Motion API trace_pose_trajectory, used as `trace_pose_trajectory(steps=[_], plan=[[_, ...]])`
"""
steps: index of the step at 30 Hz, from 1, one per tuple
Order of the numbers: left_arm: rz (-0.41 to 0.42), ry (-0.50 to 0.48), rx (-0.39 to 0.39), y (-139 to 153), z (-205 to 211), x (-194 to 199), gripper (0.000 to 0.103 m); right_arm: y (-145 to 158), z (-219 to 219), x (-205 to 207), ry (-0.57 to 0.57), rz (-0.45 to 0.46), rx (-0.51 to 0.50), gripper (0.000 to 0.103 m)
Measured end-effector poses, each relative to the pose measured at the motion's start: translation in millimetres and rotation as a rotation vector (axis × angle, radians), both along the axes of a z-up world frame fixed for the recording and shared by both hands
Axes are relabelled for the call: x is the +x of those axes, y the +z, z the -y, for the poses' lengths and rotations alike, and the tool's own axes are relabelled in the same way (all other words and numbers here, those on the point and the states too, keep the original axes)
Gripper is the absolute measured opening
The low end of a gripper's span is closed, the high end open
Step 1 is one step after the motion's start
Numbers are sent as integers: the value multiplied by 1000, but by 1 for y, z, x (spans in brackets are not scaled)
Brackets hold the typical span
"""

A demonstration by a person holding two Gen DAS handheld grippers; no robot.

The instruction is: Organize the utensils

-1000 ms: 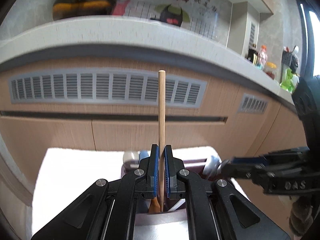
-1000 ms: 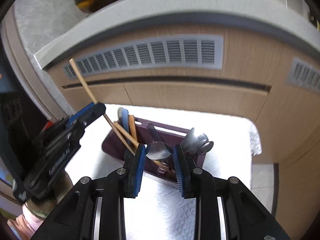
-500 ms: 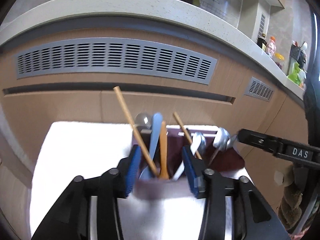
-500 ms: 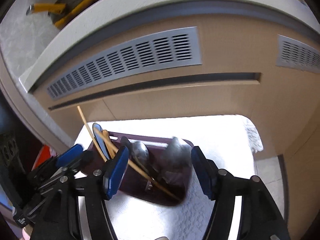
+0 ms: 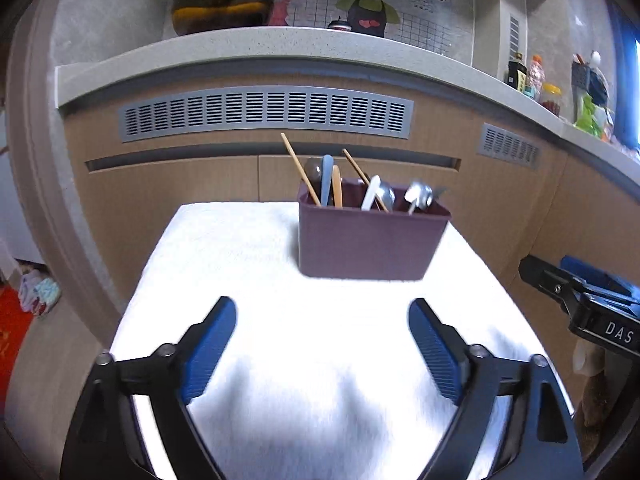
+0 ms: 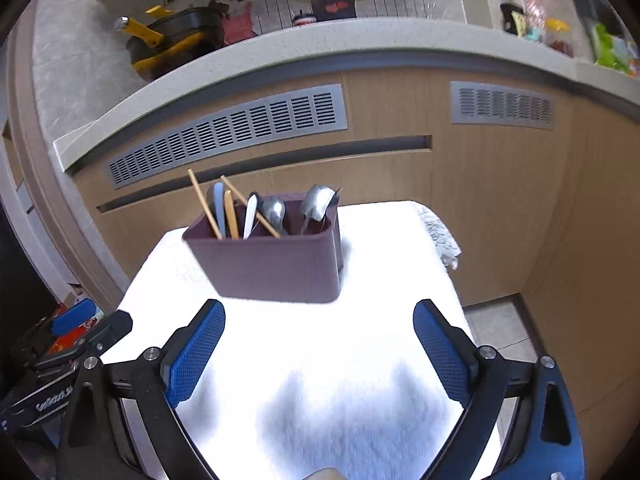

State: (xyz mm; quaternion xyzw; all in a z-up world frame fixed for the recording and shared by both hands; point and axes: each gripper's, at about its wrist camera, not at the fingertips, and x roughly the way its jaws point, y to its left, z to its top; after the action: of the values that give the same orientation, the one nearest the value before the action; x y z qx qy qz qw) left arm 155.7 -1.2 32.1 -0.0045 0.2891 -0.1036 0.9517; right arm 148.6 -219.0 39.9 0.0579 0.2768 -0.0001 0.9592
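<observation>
A maroon utensil holder (image 5: pixel 370 236) stands on a white towel (image 5: pixel 304 344); it also shows in the right wrist view (image 6: pixel 272 264). It holds two wooden chopsticks (image 5: pixel 300 170), a blue spoon (image 5: pixel 327 178), a white spoon and metal spoons (image 5: pixel 418 194). My left gripper (image 5: pixel 322 344) is open and empty, back from the holder. My right gripper (image 6: pixel 318 348) is open and empty, also back from the holder (image 6: pixel 272 264). The right gripper shows at the left wrist view's right edge (image 5: pixel 580 304).
Wooden cabinet fronts with grey vent grilles (image 5: pixel 264 114) stand behind the towel-covered stand. A countertop above carries a black and yellow pan (image 5: pixel 224 0) and bottles (image 5: pixel 532 76). The stand's edges drop off to the floor (image 6: pixel 496 328) on both sides.
My left gripper let go of the chopstick, which now stands in the holder. Both grippers opened wide and drew back from the holder.
</observation>
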Motion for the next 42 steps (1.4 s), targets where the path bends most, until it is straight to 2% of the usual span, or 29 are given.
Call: trace_pose_trajectory(steps=[3, 6, 9, 14, 42], plan=[[16, 25, 13, -1, -2, -18, 99, -2, -12, -29, -33, 84, -107, 97], [29, 58, -5, 1, -6, -28, 100, -3, -20, -45, -31, 122, -153, 100], [28, 67, -21, 1, -8, -35, 102, -3, -21, -48, -26, 117, -154, 100], [48, 75, 26, 5, -2, -42, 103, -6, -17, -54, -41, 107, -140, 100], [8, 62, 30, 2, 1, -38, 103, -6, -16, -58, -34, 104, -147, 101]])
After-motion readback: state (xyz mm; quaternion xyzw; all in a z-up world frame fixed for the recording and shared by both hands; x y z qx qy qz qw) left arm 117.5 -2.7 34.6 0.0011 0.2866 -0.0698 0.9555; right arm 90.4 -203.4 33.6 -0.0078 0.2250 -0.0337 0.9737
